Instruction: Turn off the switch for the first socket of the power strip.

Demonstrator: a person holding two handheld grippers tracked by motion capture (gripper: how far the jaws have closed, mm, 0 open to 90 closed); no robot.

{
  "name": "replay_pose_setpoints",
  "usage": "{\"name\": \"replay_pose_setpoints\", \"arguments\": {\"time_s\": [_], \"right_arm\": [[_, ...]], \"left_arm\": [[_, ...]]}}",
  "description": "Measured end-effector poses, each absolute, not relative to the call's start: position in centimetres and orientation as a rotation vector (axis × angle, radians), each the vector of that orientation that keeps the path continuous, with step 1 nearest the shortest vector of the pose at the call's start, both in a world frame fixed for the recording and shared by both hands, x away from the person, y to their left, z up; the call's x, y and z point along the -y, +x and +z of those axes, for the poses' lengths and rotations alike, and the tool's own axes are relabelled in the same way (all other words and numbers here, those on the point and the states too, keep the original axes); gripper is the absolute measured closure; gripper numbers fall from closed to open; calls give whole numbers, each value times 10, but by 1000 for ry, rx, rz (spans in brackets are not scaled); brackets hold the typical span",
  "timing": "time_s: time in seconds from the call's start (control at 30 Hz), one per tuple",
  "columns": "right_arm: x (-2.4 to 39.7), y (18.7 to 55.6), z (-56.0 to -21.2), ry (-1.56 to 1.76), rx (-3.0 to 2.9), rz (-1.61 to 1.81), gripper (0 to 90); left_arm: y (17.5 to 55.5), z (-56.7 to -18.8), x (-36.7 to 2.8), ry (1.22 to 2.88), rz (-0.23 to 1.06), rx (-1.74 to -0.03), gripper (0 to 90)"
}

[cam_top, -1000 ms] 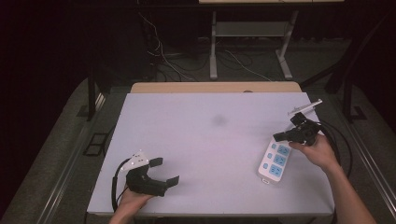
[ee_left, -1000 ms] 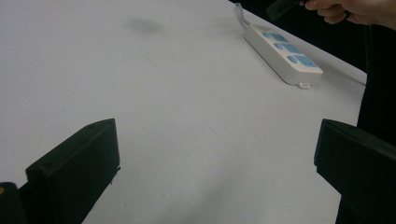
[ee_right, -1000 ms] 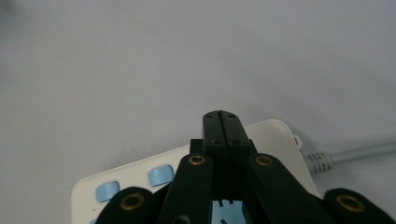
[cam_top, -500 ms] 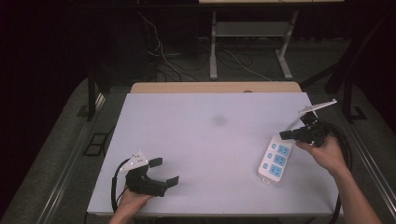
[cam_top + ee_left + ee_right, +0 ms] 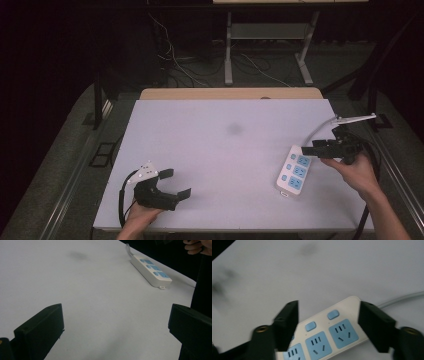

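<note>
White plastic with blue sockets and blue switches: the power strip [image 5: 295,171] lies flat near the right edge of the bench [image 5: 220,150], its grey cable [image 5: 320,129] curving off toward the far right corner. The right claw [image 5: 316,148] has just been opening; its jaws now stand spread above the cable end of the strip, one to each side, with nothing pinched between them. A second ago that claw sat lower and closer against the strip; it has since lifted clear toward the right edge. Judged from this, the strip has been released and set down, and the placing step looks complete. The left claw [image 5: 176,183] rests near the front left corner of the bench, jaws spread and holding nothing. No container stands on the bench.
</note>
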State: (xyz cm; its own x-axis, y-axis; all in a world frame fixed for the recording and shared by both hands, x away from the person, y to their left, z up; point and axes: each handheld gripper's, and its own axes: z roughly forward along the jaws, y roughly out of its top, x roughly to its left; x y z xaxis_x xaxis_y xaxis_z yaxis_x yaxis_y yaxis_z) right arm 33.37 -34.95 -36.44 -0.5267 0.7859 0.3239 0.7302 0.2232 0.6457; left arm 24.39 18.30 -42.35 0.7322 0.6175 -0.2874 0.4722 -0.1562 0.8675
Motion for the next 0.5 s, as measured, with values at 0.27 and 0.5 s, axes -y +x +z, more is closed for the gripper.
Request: {"name": "replay_pose_setpoints", "arguments": {"time_s": [0.27, 0.5], "right_arm": [[349, 311, -367, 1502, -2358, 1304, 1], [350, 293, -372, 1478, -2322, 1369, 1]], "left_arm": [[243, -423, -183, 1799, 158, -852, 0], [244, -424, -183, 1801, 158, -850, 0]]}}
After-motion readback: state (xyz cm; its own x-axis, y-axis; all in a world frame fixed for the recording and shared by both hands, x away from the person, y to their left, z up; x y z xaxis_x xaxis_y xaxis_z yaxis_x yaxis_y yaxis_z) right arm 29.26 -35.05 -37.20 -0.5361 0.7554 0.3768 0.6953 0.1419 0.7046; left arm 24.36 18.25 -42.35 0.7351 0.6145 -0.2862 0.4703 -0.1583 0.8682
